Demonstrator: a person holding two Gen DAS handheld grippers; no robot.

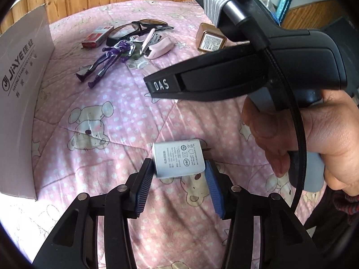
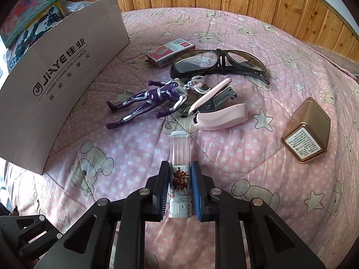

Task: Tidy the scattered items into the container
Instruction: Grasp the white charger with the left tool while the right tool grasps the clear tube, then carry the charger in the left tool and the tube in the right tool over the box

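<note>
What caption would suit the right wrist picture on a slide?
Right gripper shut on a lighter above a pink quilt, with toy figure and stapler beyond.

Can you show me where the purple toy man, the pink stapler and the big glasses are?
purple toy man (image 2: 154, 99): right wrist view, on his chest.
pink stapler (image 2: 221, 116): right wrist view, on the lower pink shell.
big glasses (image 2: 197, 63): right wrist view, on the left lens.
</note>
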